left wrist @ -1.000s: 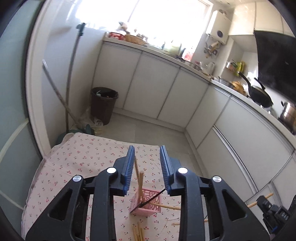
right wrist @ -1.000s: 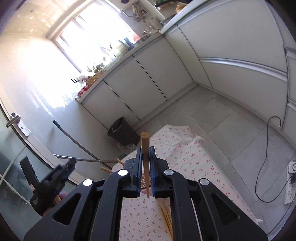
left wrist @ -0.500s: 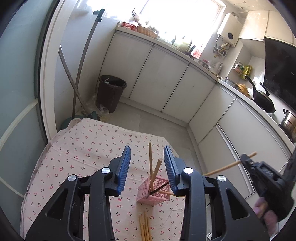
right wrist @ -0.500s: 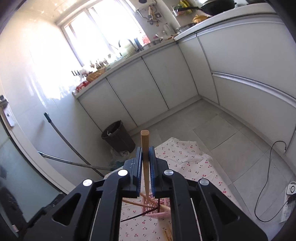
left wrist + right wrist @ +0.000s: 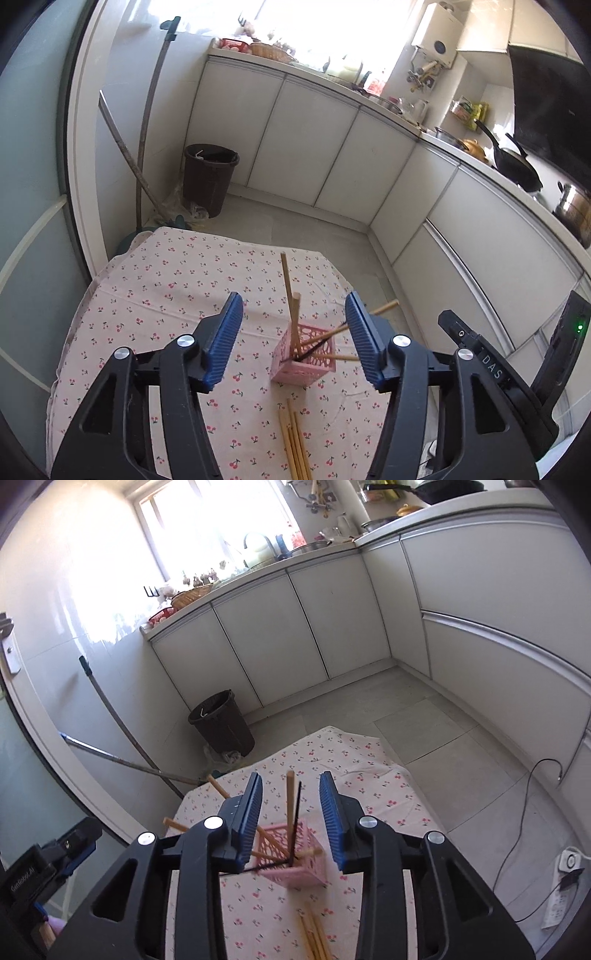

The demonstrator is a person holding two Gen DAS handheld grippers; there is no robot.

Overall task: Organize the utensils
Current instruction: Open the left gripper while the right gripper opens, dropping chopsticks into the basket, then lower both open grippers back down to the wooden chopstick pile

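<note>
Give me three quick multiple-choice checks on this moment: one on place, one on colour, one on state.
1. Where do the loose wooden chopsticks lie?
A. on the cherry-print tablecloth, nearer the camera than the basket
B. on the floor
C. on the kitchen counter

2. What colour is the small lattice plastic basket?
A. green
B. pink
C. white

3. How do the right gripper jaws stand?
A. clamped on a chopstick
B. apart, pressing on nothing
C. shut and empty

Answers: 1 A, they rest on the cloth below the basket in both views. 2 B, its walls are pink. 3 B, blue pads stand clear either side.
</note>
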